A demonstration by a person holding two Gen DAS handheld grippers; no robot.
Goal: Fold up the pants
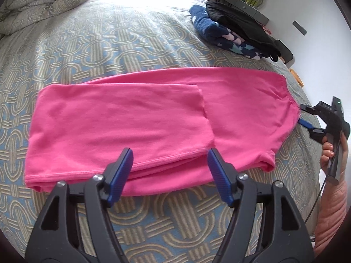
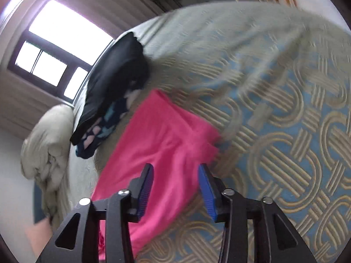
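Pink pants (image 1: 140,118) lie flat on the bed, legs folded over from the left so a leg hem ends near the middle; the waistband is at the right. My left gripper (image 1: 170,153) is open and empty, just above the pants' near edge. My right gripper (image 2: 175,171) is open and empty, over the waistband end of the pants (image 2: 162,144). It also shows in the left wrist view (image 1: 307,118), at the waistband's right edge, held by a hand.
The bed has a blue and beige patterned cover (image 1: 87,43). A pile of dark blue patterned and black clothes (image 1: 232,35) lies behind the pants. A bunched duvet (image 1: 39,2) is at the far left. A dark shelf (image 1: 241,2) stands beyond the bed.
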